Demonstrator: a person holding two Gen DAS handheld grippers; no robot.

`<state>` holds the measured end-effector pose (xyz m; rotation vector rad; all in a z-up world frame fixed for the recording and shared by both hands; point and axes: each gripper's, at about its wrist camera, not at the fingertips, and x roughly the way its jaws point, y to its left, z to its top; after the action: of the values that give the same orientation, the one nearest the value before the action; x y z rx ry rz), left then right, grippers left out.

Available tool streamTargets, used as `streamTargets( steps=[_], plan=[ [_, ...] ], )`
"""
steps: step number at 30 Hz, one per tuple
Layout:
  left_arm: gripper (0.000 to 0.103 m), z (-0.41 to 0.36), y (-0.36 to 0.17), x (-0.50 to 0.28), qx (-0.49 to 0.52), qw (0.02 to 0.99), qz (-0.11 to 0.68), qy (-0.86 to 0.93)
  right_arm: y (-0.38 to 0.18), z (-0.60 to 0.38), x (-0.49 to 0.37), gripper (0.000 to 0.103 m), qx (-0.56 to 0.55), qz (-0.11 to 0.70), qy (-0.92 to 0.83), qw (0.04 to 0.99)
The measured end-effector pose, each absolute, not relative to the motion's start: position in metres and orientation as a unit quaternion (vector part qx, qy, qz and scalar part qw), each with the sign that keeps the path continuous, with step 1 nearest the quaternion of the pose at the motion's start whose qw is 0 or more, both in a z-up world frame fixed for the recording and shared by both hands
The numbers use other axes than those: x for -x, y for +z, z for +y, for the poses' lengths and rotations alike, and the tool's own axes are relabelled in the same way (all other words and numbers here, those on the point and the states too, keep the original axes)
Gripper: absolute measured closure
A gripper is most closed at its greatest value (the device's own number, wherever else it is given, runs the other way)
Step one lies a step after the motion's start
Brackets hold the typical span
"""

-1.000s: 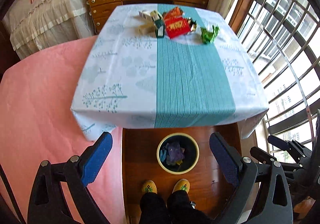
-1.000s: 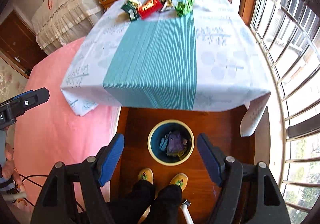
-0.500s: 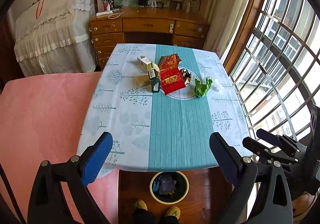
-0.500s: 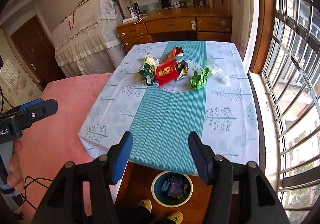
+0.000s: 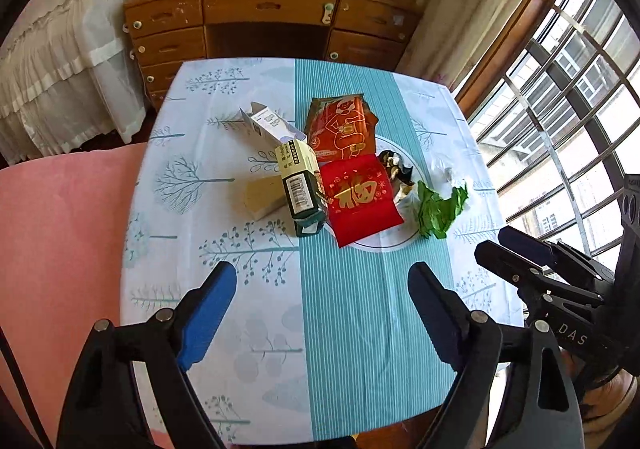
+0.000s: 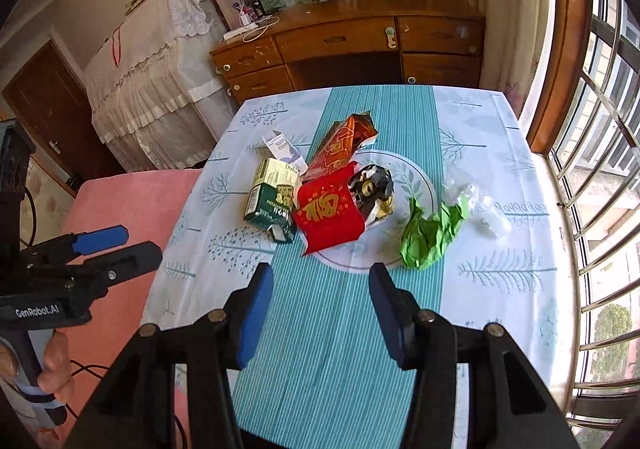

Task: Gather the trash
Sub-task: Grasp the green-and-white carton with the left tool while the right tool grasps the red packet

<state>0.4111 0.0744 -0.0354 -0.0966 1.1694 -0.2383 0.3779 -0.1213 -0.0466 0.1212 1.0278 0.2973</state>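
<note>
Trash lies in a heap mid-table: a red envelope with gold print [image 5: 362,199] [image 6: 329,211], a green carton [image 5: 304,191] [image 6: 272,201], a white box [image 5: 270,125], an orange-red packet [image 5: 342,129] [image 6: 340,143], a dark crumpled wrapper [image 6: 372,187], crumpled green paper [image 5: 440,207] [image 6: 430,235] and clear plastic [image 6: 486,211]. My left gripper [image 5: 322,283] is open and empty above the near side of the table. My right gripper [image 6: 322,281] is open and empty, just short of the heap.
The table has a white and teal cloth [image 5: 344,329]. A pink bed [image 5: 56,249] lies to its left. A wooden desk [image 5: 272,21] stands behind it. Barred windows [image 6: 600,169] run along the right.
Both grippers have risen from the bin under the table and moved forward over the table toward the trash heap. The bin has dropped out of view.
</note>
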Motion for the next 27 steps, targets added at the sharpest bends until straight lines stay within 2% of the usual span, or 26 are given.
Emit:
streamTargets(
  steps=[4, 7, 16, 18, 20, 21, 22, 23, 27],
  plan=[
    [0.02, 0.076, -0.086, -0.475, 0.059, 0.798, 0.588, -0.12, -0.084, -0.109, -0.435, 0.055, -0.06, 0.513, 0.127, 0.847],
    [0.027, 0.074, -0.122, -0.508, 0.066, 0.774, 0.618, -0.124, -0.113, -0.104, -0.466, 0.059, -0.06, 0.535, 0.12, 0.834],
    [0.037, 0.067, -0.181, -0.545, 0.085, 0.724, 0.667, -0.151, -0.15, -0.099, -0.496, 0.069, -0.073, 0.564, 0.149, 0.809],
    [0.043, 0.067, -0.187, -0.548, 0.1, 0.714, 0.674, -0.163, -0.151, -0.097, -0.498, 0.07, -0.068, 0.564, 0.157, 0.808],
    [0.054, 0.066, -0.189, -0.551, 0.107, 0.708, 0.677, -0.172, -0.15, -0.094, -0.498, 0.076, -0.056, 0.566, 0.169, 0.805],
    [0.058, 0.065, -0.19, -0.551, 0.106, 0.706, 0.678, -0.174, -0.149, -0.092, -0.498, 0.083, -0.051, 0.569, 0.178, 0.802],
    [0.067, 0.063, -0.19, -0.551, 0.105, 0.705, 0.679, -0.177, -0.148, -0.091, -0.498, 0.088, -0.048, 0.57, 0.187, 0.798],
    [0.071, 0.061, -0.189, -0.55, 0.104, 0.704, 0.679, -0.18, -0.147, -0.09, -0.496, 0.089, -0.046, 0.571, 0.196, 0.796],
    [0.071, 0.058, -0.189, -0.548, 0.1, 0.704, 0.679, -0.182, -0.147, -0.083, -0.489, 0.089, -0.043, 0.573, 0.222, 0.787]
  ],
)
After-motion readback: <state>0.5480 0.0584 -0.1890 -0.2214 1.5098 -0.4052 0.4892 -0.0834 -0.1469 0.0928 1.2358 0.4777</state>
